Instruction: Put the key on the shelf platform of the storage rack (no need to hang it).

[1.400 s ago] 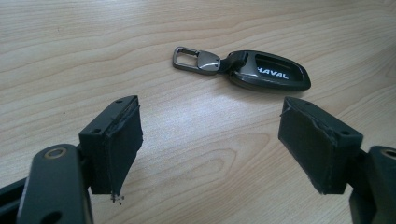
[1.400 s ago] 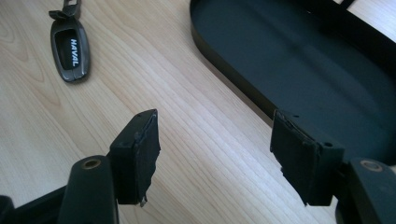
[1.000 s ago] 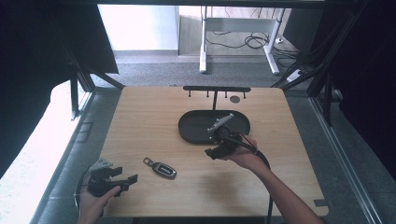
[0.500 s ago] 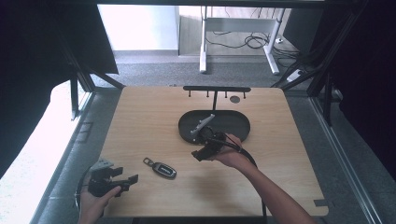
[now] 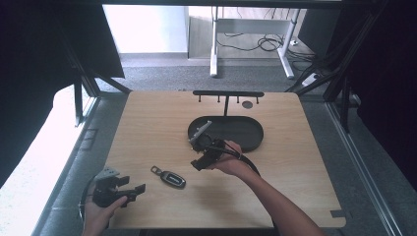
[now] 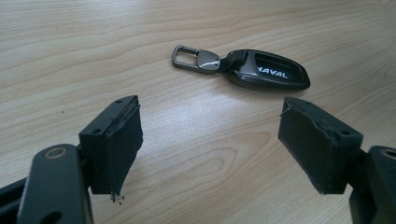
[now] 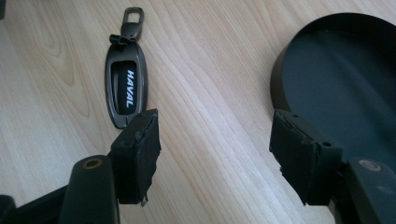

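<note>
Dark HAVAL key fob [image 5: 168,177], metal clip, flat on table, untouched.

Black left gripper [image 5: 129,189], black right gripper [image 5: 199,157]; padded jaws, grey plates, bare forearms.

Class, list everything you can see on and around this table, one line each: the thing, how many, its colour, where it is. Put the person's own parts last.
Wooden table: one, light wood grain, centre of the high view.
Oval black tray: one, black, empty, on the table's far middle.
Black T-shaped hook rack: one, black, rising behind the tray at the far edge.
Dark car key fob with metal clip: one, dark grey, lettered HAVAL, lying flat near the front left.
White desk frame: one, white, on the floor beyond the table, cables under it.
Left gripper: one, black, open, front left corner.
Right gripper: one, black, open, beside the tray's near rim.
</note>
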{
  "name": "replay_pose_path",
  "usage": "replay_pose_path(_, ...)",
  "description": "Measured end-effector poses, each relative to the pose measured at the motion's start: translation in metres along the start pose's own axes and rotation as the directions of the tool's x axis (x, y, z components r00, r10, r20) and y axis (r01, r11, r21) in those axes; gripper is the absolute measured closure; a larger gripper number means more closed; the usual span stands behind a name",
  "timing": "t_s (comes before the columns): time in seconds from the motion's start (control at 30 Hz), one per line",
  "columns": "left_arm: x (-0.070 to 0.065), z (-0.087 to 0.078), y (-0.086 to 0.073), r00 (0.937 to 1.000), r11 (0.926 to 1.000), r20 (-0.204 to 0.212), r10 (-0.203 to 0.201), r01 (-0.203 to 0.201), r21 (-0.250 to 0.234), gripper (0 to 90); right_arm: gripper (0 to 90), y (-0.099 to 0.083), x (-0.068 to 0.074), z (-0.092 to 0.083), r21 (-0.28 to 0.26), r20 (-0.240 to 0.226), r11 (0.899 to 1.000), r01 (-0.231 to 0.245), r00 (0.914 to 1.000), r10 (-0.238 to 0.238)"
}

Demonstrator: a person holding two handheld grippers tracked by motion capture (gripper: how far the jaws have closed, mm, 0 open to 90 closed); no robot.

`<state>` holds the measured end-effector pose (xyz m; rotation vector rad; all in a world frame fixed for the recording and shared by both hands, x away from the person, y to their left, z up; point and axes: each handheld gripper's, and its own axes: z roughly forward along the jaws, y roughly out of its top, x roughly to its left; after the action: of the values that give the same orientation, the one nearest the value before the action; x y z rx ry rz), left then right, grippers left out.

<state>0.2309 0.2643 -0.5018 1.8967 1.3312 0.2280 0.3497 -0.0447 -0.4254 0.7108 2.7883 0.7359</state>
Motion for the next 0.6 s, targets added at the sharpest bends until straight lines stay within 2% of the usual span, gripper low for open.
replay_pose_path(0.6,0.0,0.0,0.0,1.0,1.0,-0.001,0.001,-0.001,0.0,21.9,33.7,0.017,0.011,0.018,0.026,-0.024,1.0,0.016,0.9996,-0.015)
